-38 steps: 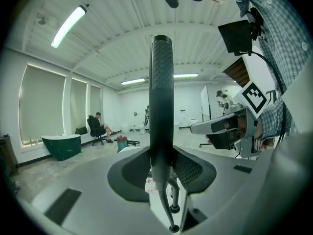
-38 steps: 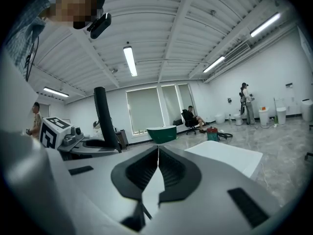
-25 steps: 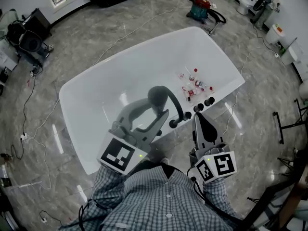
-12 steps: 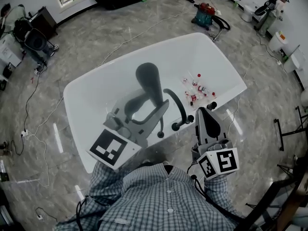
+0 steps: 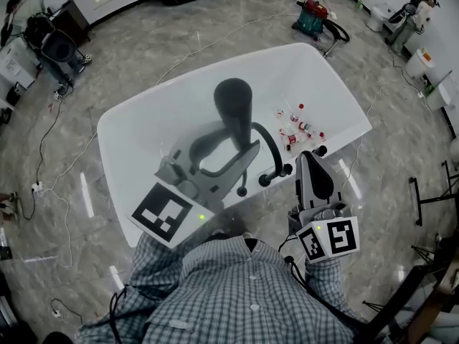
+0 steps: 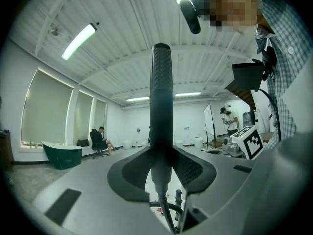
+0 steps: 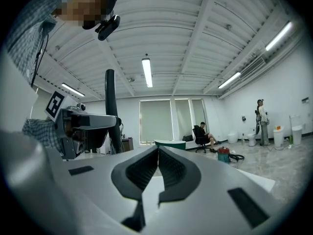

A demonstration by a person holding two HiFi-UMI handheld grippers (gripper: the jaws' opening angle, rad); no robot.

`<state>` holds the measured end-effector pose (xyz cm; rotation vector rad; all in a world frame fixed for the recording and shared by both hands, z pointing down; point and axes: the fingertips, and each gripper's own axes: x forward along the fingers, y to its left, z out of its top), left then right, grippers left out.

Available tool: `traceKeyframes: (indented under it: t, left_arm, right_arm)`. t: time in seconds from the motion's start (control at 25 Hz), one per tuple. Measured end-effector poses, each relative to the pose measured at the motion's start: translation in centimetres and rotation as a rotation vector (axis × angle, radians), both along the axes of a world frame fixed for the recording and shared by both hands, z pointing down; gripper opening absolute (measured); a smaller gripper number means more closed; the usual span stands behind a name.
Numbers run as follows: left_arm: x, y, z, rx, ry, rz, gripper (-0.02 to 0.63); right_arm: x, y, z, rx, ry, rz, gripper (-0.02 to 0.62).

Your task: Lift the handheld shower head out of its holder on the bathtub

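Observation:
The dark grey handheld shower head stands upright above the white bathtub, raised toward the camera. My left gripper is shut on its handle; in the left gripper view the handle rises between the jaws and the hose hangs below. That black hose curves down to the fittings on the tub's near rim. My right gripper hovers by the rim to the right, shut on nothing. From the right gripper view, the shower head shows at left.
Several small bottles lie inside the tub at its right end. A red and teal vacuum and cables lie on the marble floor beyond. White toilets stand at the right. A green tub and a seated person are far off.
The left gripper has raised the shower head from a low, tilted position over the tub to upright and higher. The right gripper has stayed about where it was.

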<state>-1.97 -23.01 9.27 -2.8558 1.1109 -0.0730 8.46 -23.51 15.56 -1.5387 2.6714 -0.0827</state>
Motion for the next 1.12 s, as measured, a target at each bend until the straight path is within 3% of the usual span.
traceKeyframes:
  t: [1.12]
  left_arm:
    - [0.9, 0.6, 0.9, -0.032, 0.005, 0.020, 0.143]
  right_arm:
    - [0.6, 0.6, 0.4, -0.010, 0.017, 0.006, 0.017]
